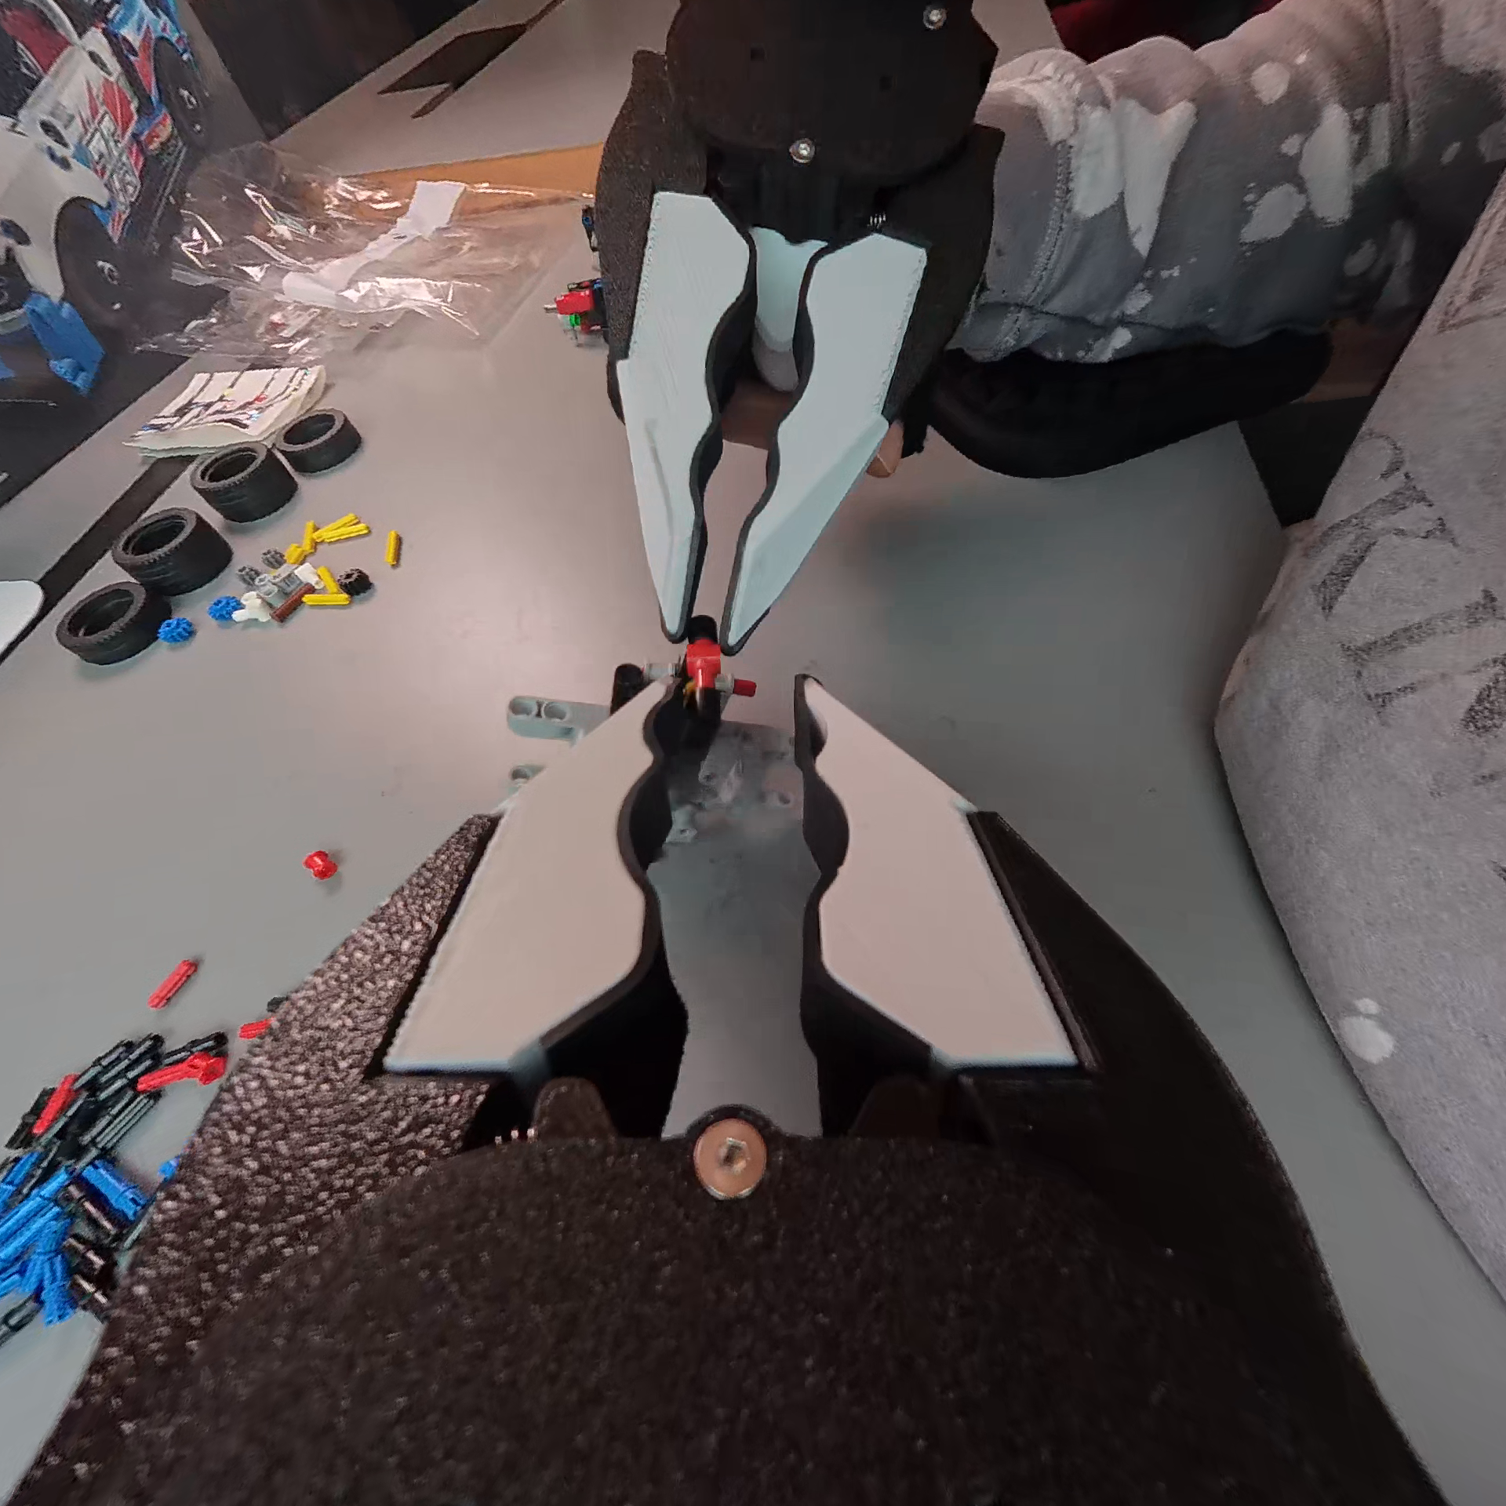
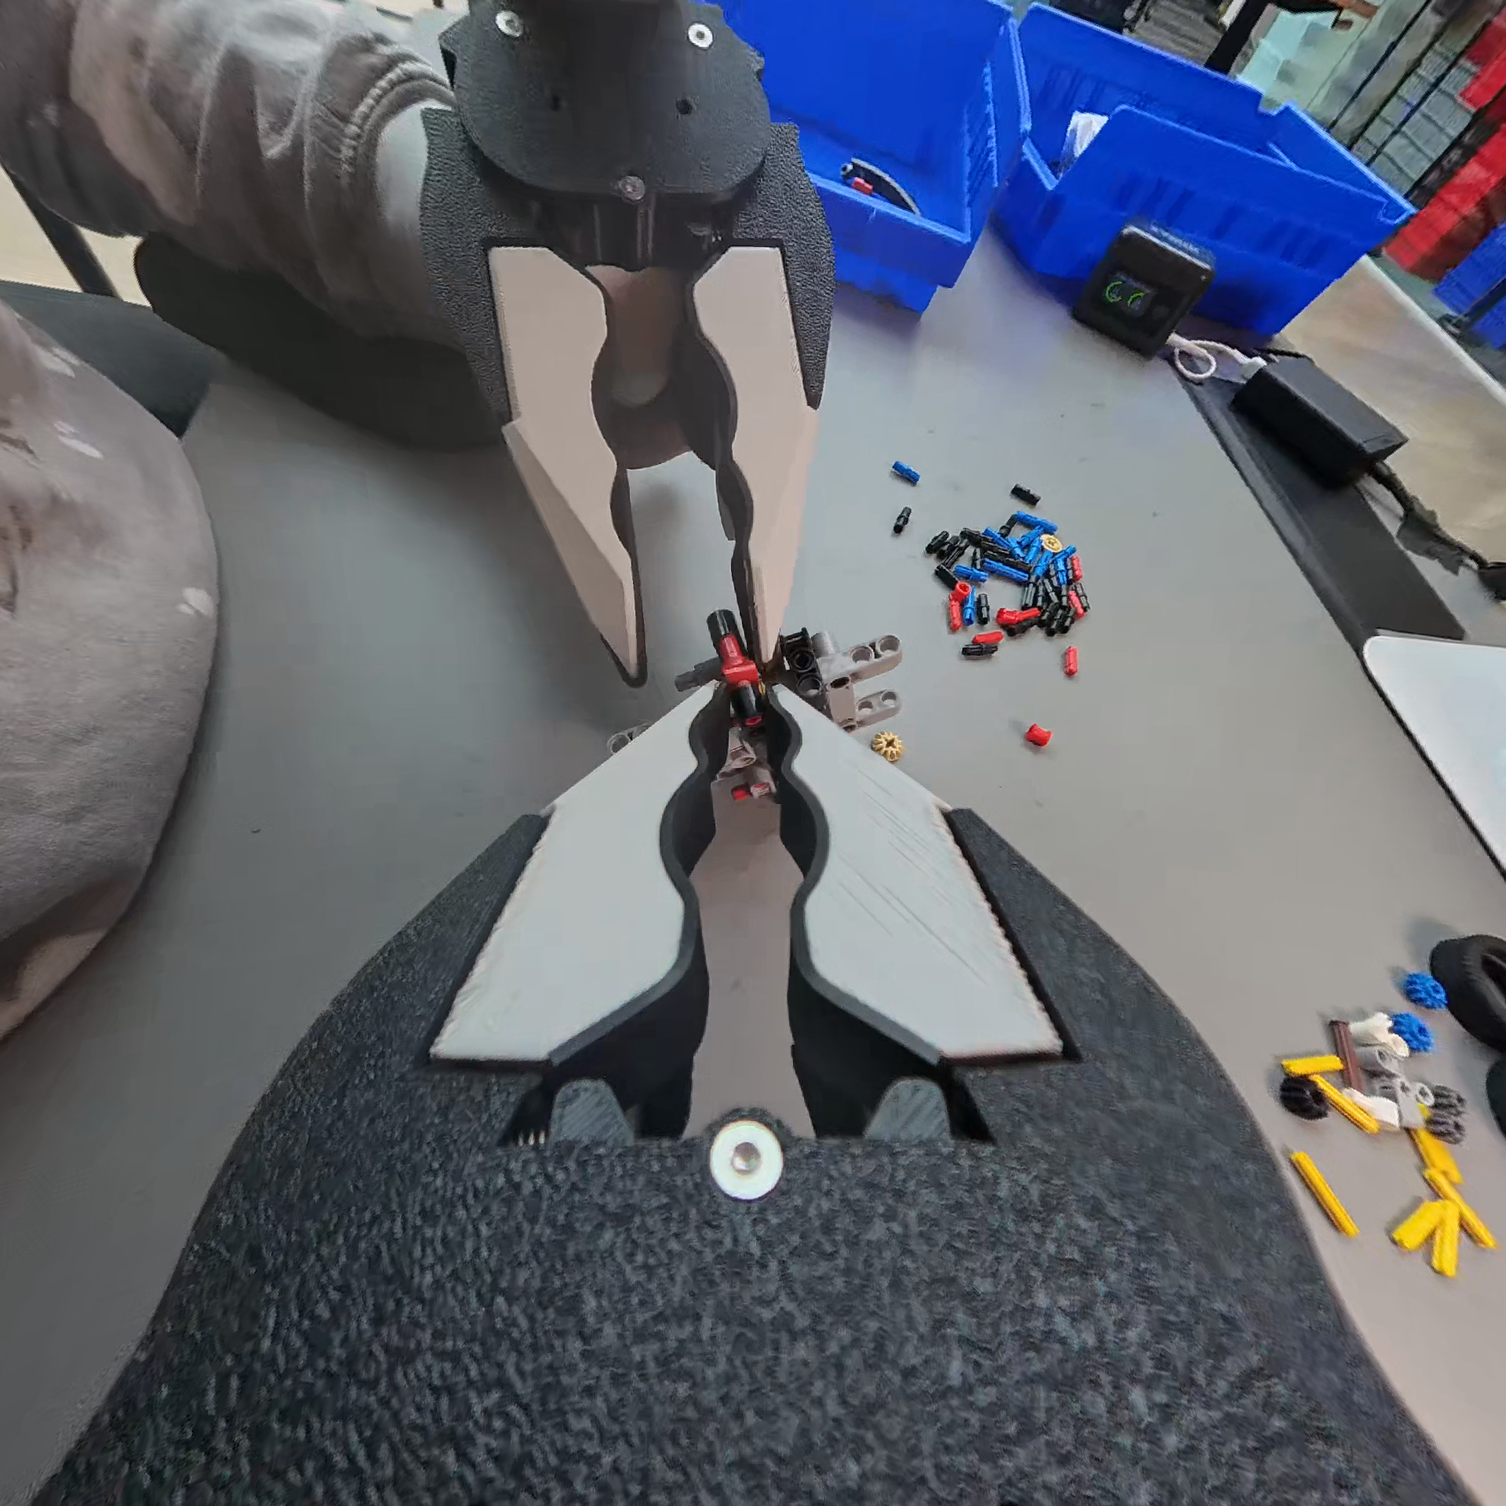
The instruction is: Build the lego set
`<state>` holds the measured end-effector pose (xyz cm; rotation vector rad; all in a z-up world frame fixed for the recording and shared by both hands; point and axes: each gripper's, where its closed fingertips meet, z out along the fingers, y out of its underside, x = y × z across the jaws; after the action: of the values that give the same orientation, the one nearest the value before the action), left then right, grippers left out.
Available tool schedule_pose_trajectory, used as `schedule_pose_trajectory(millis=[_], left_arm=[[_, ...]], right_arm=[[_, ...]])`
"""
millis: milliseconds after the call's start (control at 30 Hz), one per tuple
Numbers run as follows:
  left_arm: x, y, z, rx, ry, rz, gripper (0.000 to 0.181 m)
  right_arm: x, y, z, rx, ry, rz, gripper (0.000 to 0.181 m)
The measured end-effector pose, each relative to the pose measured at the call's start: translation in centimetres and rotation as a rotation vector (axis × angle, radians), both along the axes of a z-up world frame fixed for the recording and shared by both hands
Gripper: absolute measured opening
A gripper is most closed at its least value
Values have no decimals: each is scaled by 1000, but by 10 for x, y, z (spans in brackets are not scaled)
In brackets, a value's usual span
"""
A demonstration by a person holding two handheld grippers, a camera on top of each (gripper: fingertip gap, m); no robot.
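Observation:
A small red-and-black connector piece (image 1: 701, 662) sits at the end of a grey beam assembly (image 1: 550, 717) on the grey table. My right gripper (image 1: 707, 640) reaches in from the far side and is shut on the piece's black end. In the right wrist view my right gripper (image 2: 743, 694) pinches the piece (image 2: 733, 667), and the grey assembly (image 2: 847, 672) lies just right of it. My left gripper (image 1: 728, 684) is open, its fingers straddling the assembly and the piece. It also shows in the right wrist view (image 2: 697, 662), with one finger against the piece.
Black tyres (image 1: 244, 481), a sticker sheet (image 1: 236, 403), a plastic bag (image 1: 326, 244) and yellow and grey parts (image 1: 318, 570) lie at the left. A pile of pins (image 2: 1010, 570), a red bush (image 2: 1037, 735), a tan gear (image 2: 886, 743) and blue bins (image 2: 896, 163) are nearby. Left tips and right tips are each some 15 cm from the red bush (image 2: 1037, 735). It is also in sight in the left wrist view (image 1: 321, 865).

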<state>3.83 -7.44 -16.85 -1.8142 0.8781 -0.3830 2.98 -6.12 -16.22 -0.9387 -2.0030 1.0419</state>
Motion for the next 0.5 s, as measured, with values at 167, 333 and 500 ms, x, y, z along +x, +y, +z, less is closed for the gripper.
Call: schedule_pose_trajectory(millis=[167,333,500], left_arm=[[-25,-4,7,66,22,-18,37],[-16,-4,-11,-75,-51,-147,89],[17,-14,-26,-134,1,-326,88]], right_arm=[[12,0,0,-14,40,98,6],[25,-21,4,-120,28,269,6],[34,-42,2,-189,-33,376,6]])
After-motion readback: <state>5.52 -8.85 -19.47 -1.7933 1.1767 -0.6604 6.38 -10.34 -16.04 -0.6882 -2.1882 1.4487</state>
